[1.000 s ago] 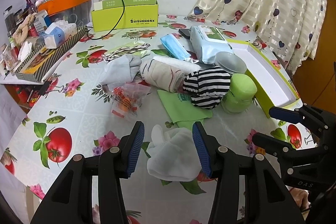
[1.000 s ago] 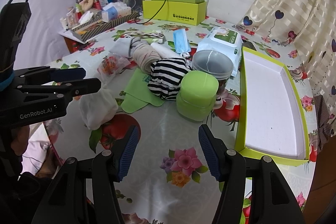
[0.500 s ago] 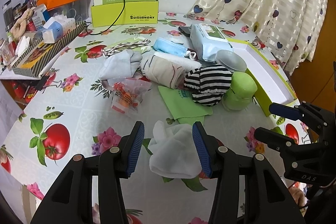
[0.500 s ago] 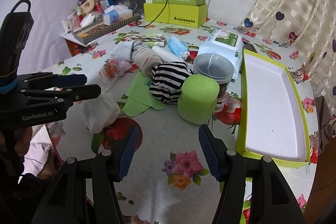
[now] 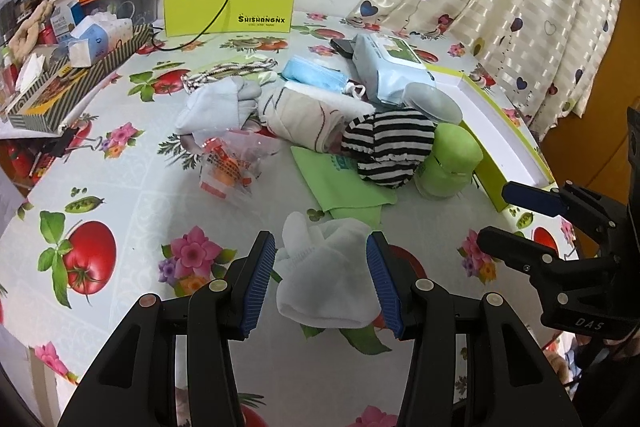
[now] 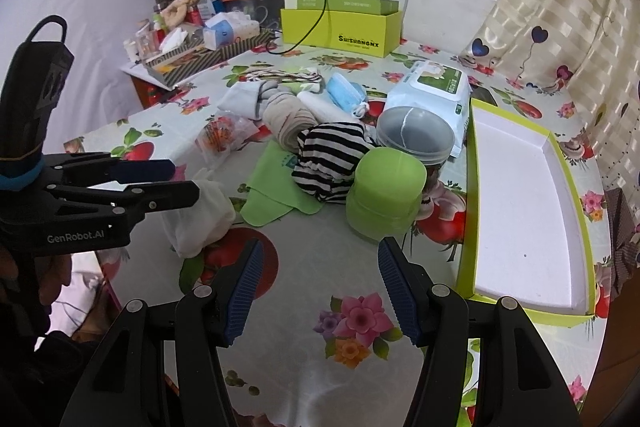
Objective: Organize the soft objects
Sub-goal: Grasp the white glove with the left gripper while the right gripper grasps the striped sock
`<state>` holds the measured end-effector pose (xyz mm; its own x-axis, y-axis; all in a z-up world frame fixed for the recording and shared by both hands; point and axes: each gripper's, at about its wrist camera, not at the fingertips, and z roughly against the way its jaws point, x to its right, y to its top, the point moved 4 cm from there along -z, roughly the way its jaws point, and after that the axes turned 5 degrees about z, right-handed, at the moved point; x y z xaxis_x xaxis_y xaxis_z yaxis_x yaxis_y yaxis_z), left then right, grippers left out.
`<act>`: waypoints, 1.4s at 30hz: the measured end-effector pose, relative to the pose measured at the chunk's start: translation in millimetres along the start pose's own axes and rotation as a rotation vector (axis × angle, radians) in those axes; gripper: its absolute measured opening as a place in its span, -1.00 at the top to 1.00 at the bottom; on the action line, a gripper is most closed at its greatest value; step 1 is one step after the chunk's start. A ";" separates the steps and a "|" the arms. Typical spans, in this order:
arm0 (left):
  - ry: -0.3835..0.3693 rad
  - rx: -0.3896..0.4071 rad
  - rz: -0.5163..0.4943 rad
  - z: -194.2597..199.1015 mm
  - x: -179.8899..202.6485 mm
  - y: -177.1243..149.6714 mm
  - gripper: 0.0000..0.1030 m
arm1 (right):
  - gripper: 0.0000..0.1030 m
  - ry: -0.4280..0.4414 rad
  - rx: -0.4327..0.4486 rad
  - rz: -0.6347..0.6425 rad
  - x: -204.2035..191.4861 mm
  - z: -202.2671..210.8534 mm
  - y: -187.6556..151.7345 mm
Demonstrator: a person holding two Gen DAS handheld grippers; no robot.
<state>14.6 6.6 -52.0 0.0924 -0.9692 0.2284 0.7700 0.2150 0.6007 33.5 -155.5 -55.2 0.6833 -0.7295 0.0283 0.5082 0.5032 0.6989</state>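
Note:
A crumpled white cloth (image 5: 324, 275) lies on the flowered tablecloth near the front edge. My left gripper (image 5: 322, 279) stands open around it, its blue pads beside the cloth without squeezing it. In the right wrist view the left gripper (image 6: 184, 179) hovers just over that white cloth (image 6: 200, 215). My right gripper (image 6: 318, 287) is open over bare tablecloth, nothing between its fingers. Further back lie a black-and-white striped cloth (image 5: 388, 147), a beige rolled cloth (image 5: 304, 119), pale grey socks (image 5: 216, 107) and a green cloth (image 5: 340, 183).
A yellow-green tray with a white inside (image 6: 524, 203) lies at the right. A green lidded jar (image 6: 384, 195), a clear tub (image 6: 416, 135), a wet-wipes pack (image 5: 388, 67), blue masks (image 5: 316, 75) and a plastic bag (image 5: 228, 167) crowd the middle. A lime box (image 5: 228, 11) and clutter line the back.
The left gripper has tipped slightly; the white cloth still lies between its open fingers. The right gripper has hardly moved.

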 end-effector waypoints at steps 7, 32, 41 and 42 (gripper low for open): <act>-0.026 -0.011 -0.013 -5.0 2.0 -4.7 0.05 | -0.16 0.006 0.005 0.000 -1.0 -1.0 -1.2; -0.013 -0.041 -0.052 -34.6 2.7 -20.3 -0.13 | -0.16 -0.029 0.025 0.065 2.4 -10.1 30.0; 0.006 0.003 -0.031 -25.7 -7.8 -7.6 0.29 | -0.16 -0.033 -0.002 0.109 7.5 -33.7 54.9; 0.009 0.009 -0.024 -25.0 -11.0 -5.1 0.29 | -0.16 -0.044 -0.020 0.116 8.7 -39.9 59.7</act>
<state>25.4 13.2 -76.7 0.0793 -0.9751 0.2069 0.7663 0.1924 0.6130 90.7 -113.3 -41.8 0.7149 -0.6851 0.1399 0.4376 0.5945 0.6746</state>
